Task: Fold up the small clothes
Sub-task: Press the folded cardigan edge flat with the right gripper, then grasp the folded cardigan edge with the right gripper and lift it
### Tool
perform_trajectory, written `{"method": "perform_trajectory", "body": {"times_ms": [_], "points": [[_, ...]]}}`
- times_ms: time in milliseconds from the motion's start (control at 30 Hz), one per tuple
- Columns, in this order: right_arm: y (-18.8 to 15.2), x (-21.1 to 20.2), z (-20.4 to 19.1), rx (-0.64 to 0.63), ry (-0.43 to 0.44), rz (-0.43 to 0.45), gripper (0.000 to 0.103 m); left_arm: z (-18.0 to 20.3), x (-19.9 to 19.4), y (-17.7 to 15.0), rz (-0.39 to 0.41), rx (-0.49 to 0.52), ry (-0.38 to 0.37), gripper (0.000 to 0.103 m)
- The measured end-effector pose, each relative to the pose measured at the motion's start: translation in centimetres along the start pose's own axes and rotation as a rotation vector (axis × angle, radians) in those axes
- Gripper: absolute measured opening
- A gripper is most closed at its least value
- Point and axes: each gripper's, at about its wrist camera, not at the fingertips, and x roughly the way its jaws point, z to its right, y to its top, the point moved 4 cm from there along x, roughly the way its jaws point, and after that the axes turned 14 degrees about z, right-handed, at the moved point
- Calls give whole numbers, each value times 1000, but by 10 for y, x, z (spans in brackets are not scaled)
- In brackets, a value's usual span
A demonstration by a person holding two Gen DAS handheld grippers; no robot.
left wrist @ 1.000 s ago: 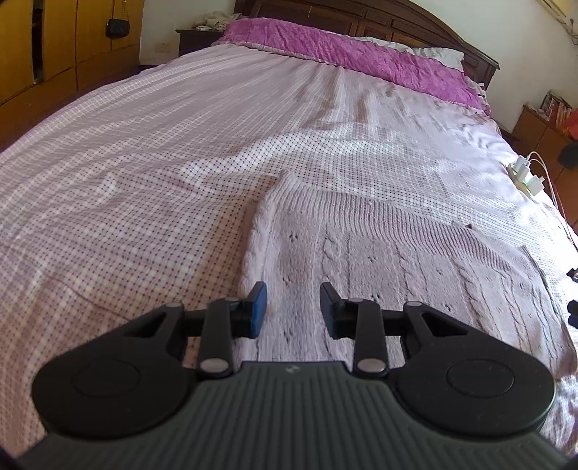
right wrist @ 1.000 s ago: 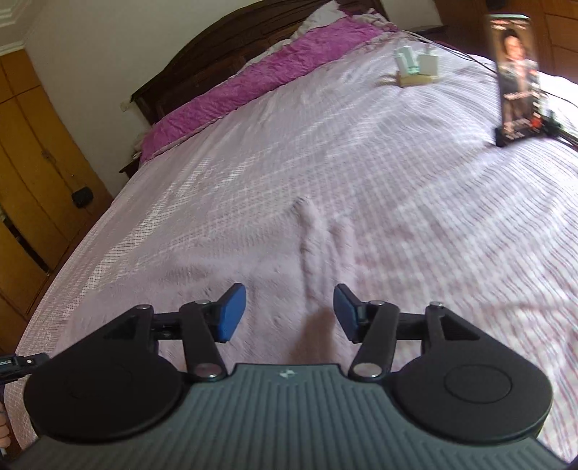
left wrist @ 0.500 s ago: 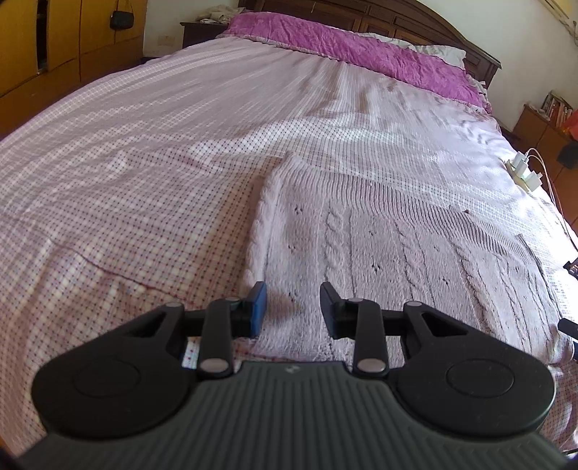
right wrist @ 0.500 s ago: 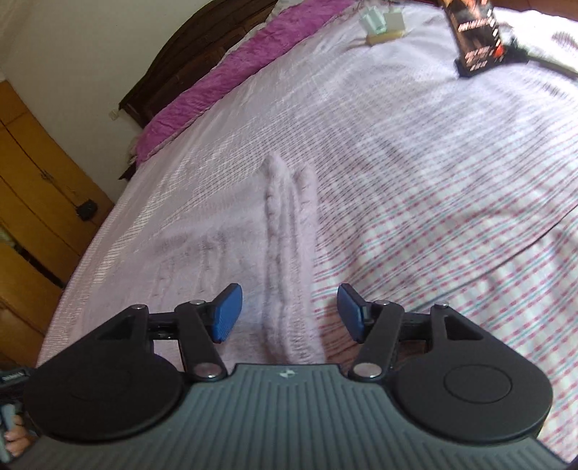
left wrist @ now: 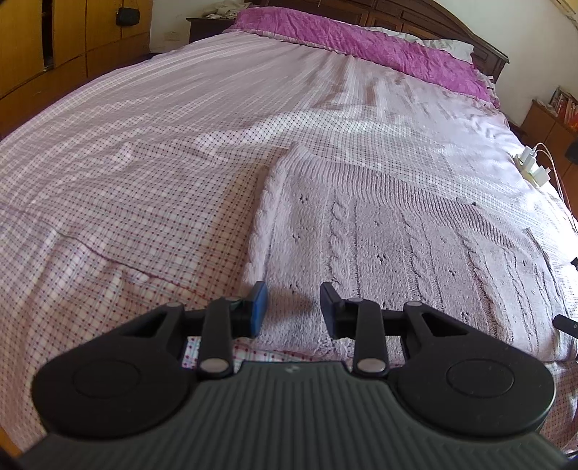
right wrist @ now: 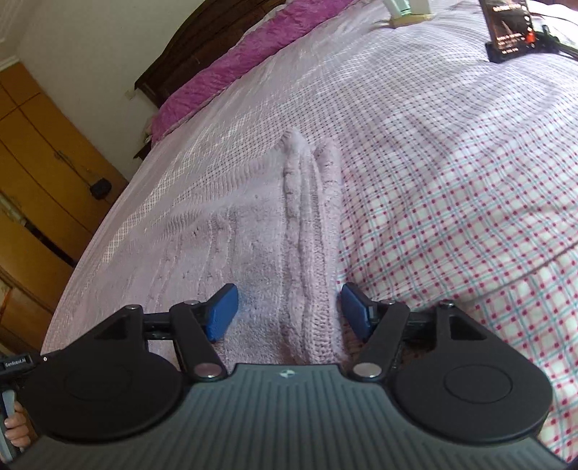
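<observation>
A pale lilac cable-knit garment (left wrist: 390, 246) lies flat on the checked bedsheet (left wrist: 144, 188). My left gripper (left wrist: 293, 308) is open, low over the garment's near left corner, with knit between the blue pads. In the right wrist view the same garment (right wrist: 253, 246) shows its right edge bunched into long ridges (right wrist: 312, 231). My right gripper (right wrist: 289, 311) is open, its pads straddling that ridged edge close to the near hem. Neither gripper holds anything.
A purple pillow cover (left wrist: 365, 43) lies at the headboard. A power strip with chargers (left wrist: 534, 167) sits at the bed's right edge. A phone on a stand (right wrist: 507, 30) is at the far right. Wooden wardrobes (right wrist: 32, 173) line the left side.
Both grippers have moved down and closer to the garment. The right gripper has come over the ridged right edge, which now lies between its pads. Both stay open.
</observation>
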Motion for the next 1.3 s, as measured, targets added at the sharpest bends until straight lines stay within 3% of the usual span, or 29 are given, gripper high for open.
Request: {"method": "perform_trajectory", "body": {"times_ms": [133, 400, 800, 933, 1000, 1067, 1200, 1300], "points": [[1, 5, -3, 83, 71, -10, 68, 1, 1, 0, -3, 6, 7, 34], [-2, 9, 16, 189, 99, 4, 52, 0, 2, -2, -9, 5, 9, 34], [1, 16, 18, 163, 116, -32, 51, -1, 2, -3, -6, 5, 11, 34], [-1, 12, 17, 154, 113, 3, 50, 0, -1, -2, -10, 9, 15, 34], [-2, 9, 15, 164, 118, 26, 39, 1, -5, -1, -8, 14, 16, 34], [-1, 3, 15, 210, 142, 50, 37, 2, -9, 1, -4, 16, 15, 34], [6, -6, 6, 233, 202, 88, 36, 3, -15, 4, 1, 18, 17, 34], [8, -3, 1, 196, 181, 71, 38, 3, -16, 4, 3, 14, 18, 34]]}}
